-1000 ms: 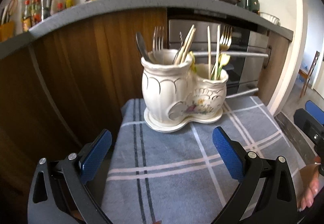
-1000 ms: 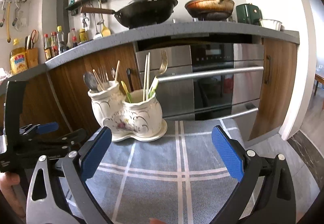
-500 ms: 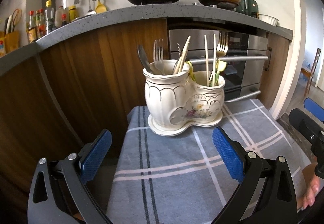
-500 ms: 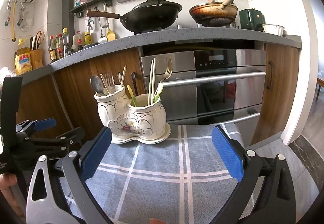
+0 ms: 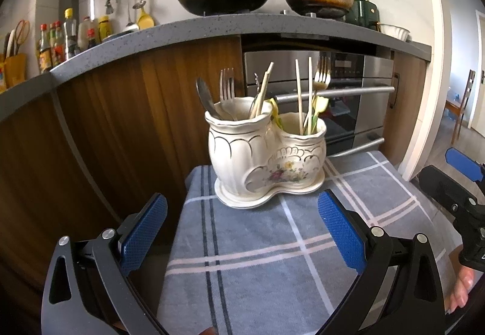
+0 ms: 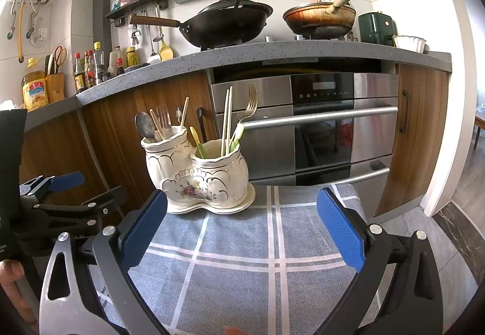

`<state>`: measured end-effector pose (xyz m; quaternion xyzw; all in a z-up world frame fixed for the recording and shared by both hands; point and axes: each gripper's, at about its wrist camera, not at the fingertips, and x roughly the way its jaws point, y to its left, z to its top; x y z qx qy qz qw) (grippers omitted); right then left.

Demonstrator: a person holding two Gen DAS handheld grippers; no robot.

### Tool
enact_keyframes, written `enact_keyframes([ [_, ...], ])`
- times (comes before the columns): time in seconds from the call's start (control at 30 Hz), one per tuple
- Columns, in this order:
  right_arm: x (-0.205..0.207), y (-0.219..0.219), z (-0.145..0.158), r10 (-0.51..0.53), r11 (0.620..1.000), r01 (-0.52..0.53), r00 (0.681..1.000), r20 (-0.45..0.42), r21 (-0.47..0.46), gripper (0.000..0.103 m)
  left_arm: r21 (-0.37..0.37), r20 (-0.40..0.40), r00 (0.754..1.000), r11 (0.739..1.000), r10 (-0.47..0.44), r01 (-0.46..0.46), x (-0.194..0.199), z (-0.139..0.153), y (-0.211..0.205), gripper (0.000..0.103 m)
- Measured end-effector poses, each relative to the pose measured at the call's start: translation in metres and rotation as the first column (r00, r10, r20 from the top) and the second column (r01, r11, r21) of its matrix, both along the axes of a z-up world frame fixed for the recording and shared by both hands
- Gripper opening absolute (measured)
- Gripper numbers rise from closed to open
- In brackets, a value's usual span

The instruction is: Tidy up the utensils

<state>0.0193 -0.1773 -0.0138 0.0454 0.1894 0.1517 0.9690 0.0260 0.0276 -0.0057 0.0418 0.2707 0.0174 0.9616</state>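
Note:
A cream ceramic double holder (image 5: pixel 266 159) (image 6: pixel 197 177) with a flower print stands at the far end of a grey plaid cloth (image 5: pixel 272 259) (image 6: pixel 257 253). Its taller pot holds a spoon (image 5: pixel 204 97), a fork (image 5: pixel 226 86) and chopsticks (image 5: pixel 263 89). The shorter pot holds chopsticks (image 5: pixel 303 92), a gold fork (image 5: pixel 322 74) and green-yellow pieces. My left gripper (image 5: pixel 242 235) is open and empty, short of the holder. My right gripper (image 6: pixel 242 232) is also open and empty, right of the left one.
Behind the cloth run wooden cabinet fronts (image 5: pixel 106 123) and a steel oven (image 6: pixel 318 129) with bar handles. On the counter (image 6: pixel 242 53) above sit a black wok (image 6: pixel 230 23), a frying pan (image 6: pixel 318 17) and bottles (image 6: pixel 88 68). A hand (image 5: pixel 460 292) holds the right gripper's handle.
Both grippers have drawn back and tilted up from the holder, which now looks smaller and lower in both views. Their jaws stayed open and empty.

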Motion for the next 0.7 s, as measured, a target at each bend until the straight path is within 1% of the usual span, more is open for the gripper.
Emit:
enact_keyframes([
  [0.23,0.0000,0.0005,-0.0001,0.000,1.000,0.000,1.000,-0.001,0.000,0.097,-0.007,0.003,1.000,1.000,0.008,-0.008,0.0004,0.0003,0.0020,0.099],
  [0.7,-0.0001,0.0006,0.0001,-0.001,1.000,0.001,1.000,-0.002,-0.001,0.097,0.001,0.002,1.000,1.000,0.009,-0.009,-0.0004,-0.0003,0.0020,0.099],
])
